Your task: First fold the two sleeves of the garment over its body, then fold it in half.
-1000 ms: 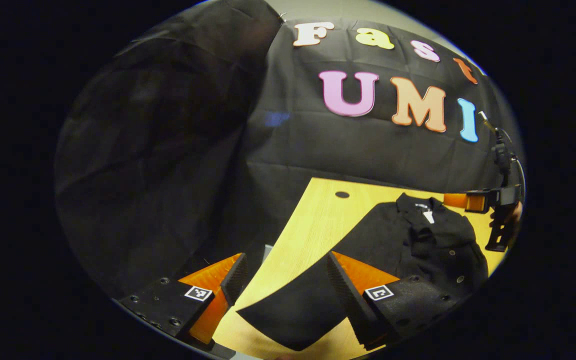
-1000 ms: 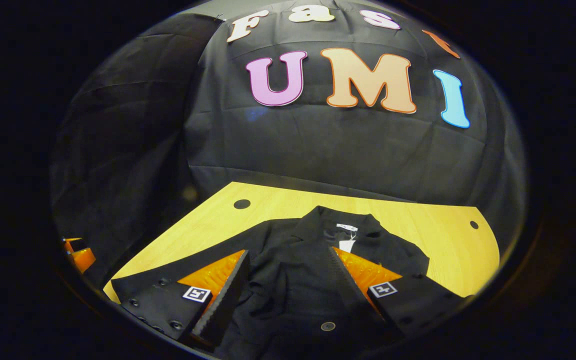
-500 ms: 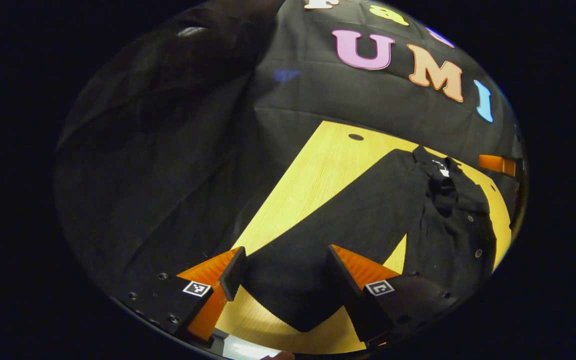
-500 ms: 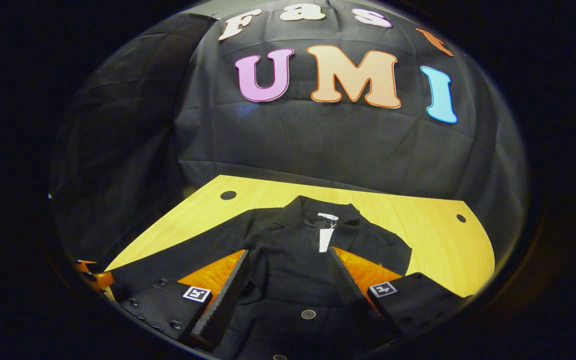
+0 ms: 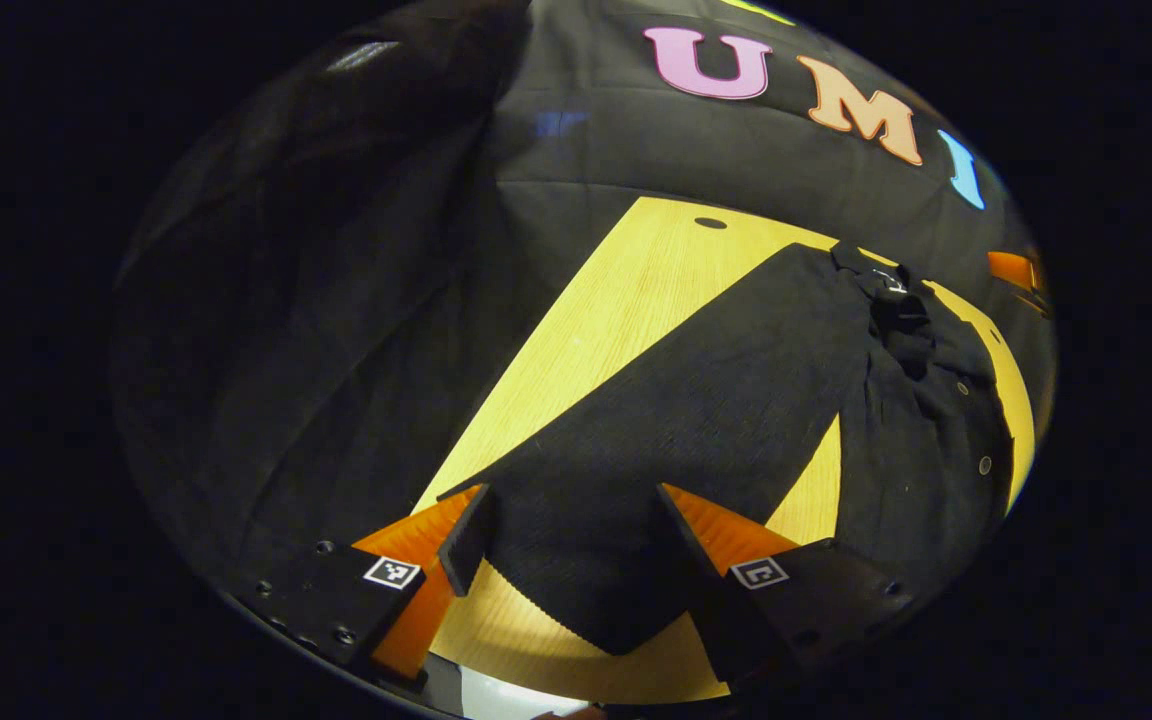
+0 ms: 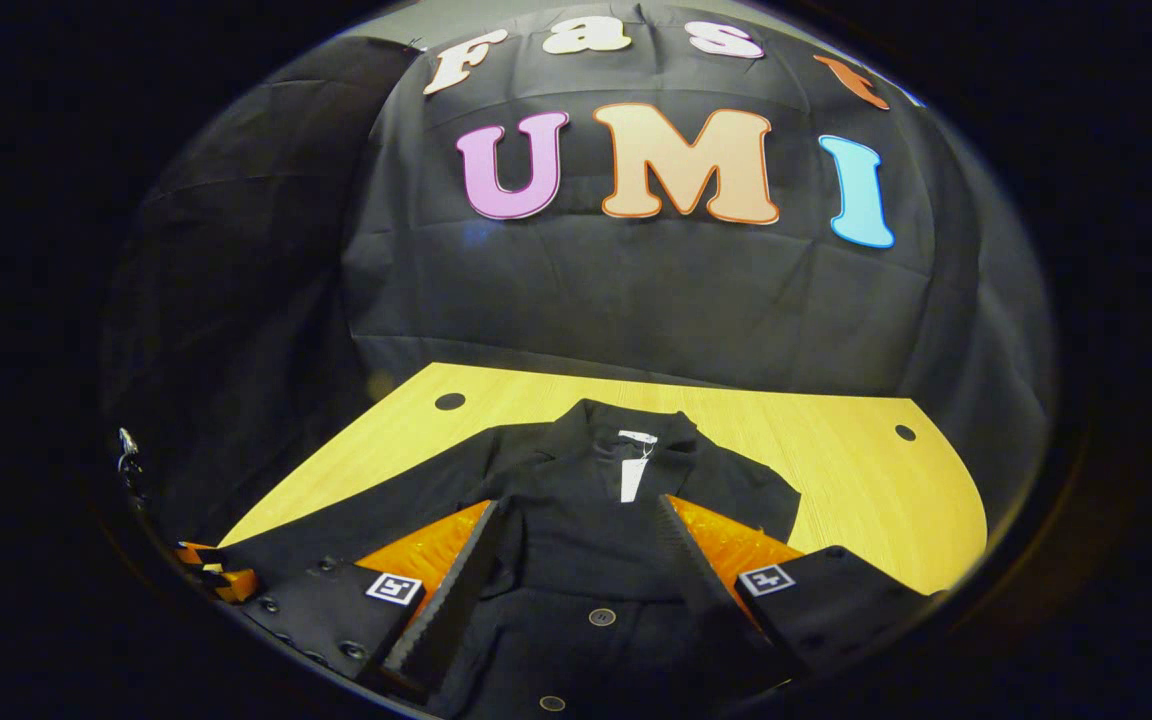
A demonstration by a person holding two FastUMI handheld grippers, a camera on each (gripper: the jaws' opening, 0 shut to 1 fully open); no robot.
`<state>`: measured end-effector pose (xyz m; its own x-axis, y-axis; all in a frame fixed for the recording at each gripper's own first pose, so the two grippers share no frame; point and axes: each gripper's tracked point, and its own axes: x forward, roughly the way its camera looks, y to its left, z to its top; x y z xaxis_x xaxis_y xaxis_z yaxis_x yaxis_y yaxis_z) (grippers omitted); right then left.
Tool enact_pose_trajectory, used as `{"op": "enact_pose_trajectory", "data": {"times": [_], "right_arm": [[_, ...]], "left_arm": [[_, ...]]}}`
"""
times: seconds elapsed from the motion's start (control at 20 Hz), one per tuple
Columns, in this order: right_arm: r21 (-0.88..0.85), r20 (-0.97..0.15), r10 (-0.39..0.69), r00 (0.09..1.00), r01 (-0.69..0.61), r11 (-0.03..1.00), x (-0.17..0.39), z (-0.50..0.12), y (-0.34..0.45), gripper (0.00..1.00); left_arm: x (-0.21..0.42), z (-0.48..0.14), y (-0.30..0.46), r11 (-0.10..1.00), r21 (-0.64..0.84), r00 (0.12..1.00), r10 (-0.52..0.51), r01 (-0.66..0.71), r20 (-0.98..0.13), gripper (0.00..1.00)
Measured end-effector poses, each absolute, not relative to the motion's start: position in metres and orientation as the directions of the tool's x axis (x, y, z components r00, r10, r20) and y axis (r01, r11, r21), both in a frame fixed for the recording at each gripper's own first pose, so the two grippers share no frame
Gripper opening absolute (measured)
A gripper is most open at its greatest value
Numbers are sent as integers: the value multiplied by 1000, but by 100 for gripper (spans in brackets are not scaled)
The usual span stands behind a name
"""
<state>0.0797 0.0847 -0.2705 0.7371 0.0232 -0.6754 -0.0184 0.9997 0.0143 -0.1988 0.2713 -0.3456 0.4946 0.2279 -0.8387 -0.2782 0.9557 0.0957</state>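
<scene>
— Lying front-up on the counter [image 6: 836,470], the black garment [image 6: 576,530] has its collar toward the far edge, its tag [image 6: 633,478] showing at the neck and its buttons running toward the near edge. How do the sleeves stand?

— One sleeve [image 5: 676,420] stretches flat from the shoulder out toward the near left corner, its cuff [image 5: 591,590] resting close to the near edge. I judge neither sleeve folded over the body yet, though the other sleeve is hard to make out past the garment's right shoulder.

— And the tongs?

— The left tongs [image 5: 571,530] are spread wide, straddling the cuff with a finger on either side; whether they touch the cloth I cannot tell. The right tongs [image 6: 576,560] are also wide apart, poised above the buttoned front and holding nothing.

— So the step in hand is taking that cuff?

— That's my reading. To do it well, lower until one finger slides under the cuff's edge, then close on the cloth near its end, catching both layers so it doesn't peel open. Lift just enough to clear the counter and carry it across in an arc toward the buttons, laying it flat.

— Any use for the right tongs?

— Resting them on the chest would likely stop the body from dragging along with the sleeve.
</scene>
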Motion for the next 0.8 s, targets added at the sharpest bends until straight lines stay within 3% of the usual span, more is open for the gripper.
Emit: {"op": "enact_pose_trajectory", "data": {"times": [0.15,0.25,0.4,0.5,0.7,0.8], "right_arm": [[28,-666,43,744,-32,999,74,-263,75,99],[50,-672,62,738,-39,998,67,-260,68,99],[75,-653,79,753,-40,996,62,-248,51,99],[96,-637,91,765,-39,995,58,-238,41,98],[124,-605,113,788,-46,991,49,-213,17,98],[119,-590,116,799,-56,991,44,-203,4,98]], "left_arm": [[-198,-346,268,961,84,518,214,-263,-828,93],[-196,-346,255,970,76,531,190,-229,-826,70],[-192,-348,246,968,117,550,223,-220,-805,11],[-192,-348,244,963,147,548,249,-224,-799,0],[-191,-345,240,952,144,478,261,-269,-838,0],[-179,-335,240,945,137,484,273,-298,-831,0]]}}
